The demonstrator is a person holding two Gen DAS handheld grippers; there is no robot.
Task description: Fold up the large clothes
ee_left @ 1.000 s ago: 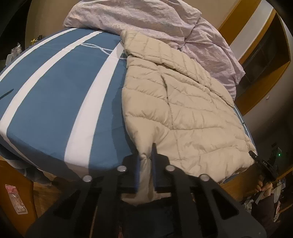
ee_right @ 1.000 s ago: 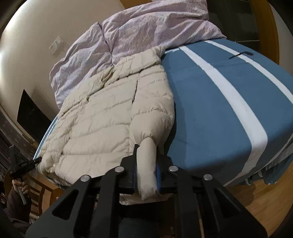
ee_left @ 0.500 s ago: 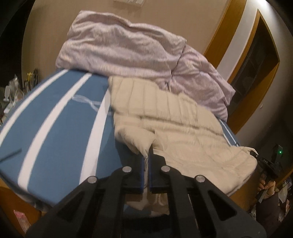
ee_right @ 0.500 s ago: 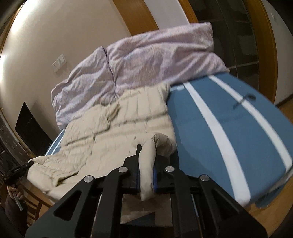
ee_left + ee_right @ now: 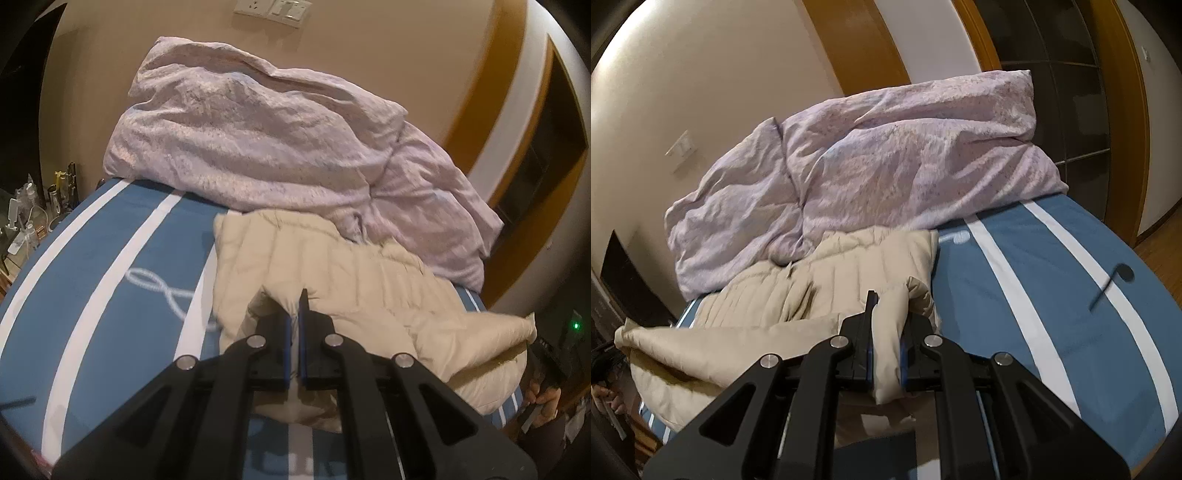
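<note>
While both black two-finger tools point forward and slightly down over a bed, each clamps a piece of the same cream quilted puffer jacket (image 5: 369,295). Seen from the left wrist, far left of the left gripper (image 5: 294,332) is a cluttered side surface with small bottles (image 5: 29,218), then the blue bedsheet with white stripes (image 5: 96,280). The left gripper's jaws are pressed together on a thin pinch of jacket fabric, with the rest of the jacket spreading ahead and to its right, partly lifted off the sheet. Beyond it a crumpled pale lilac duvet (image 5: 258,140) is heaped against the beige wall. At far right, a person's hand (image 5: 545,402) holds the other tool at the jacket's far corner.

Seen from the right wrist, the jacket (image 5: 849,280) lies left of and ahead of the right gripper (image 5: 886,339), whose jaws squeeze a thick padded fold. The duvet (image 5: 905,158) sits beyond, and the striped sheet (image 5: 1052,295) stretches to the right.
</note>
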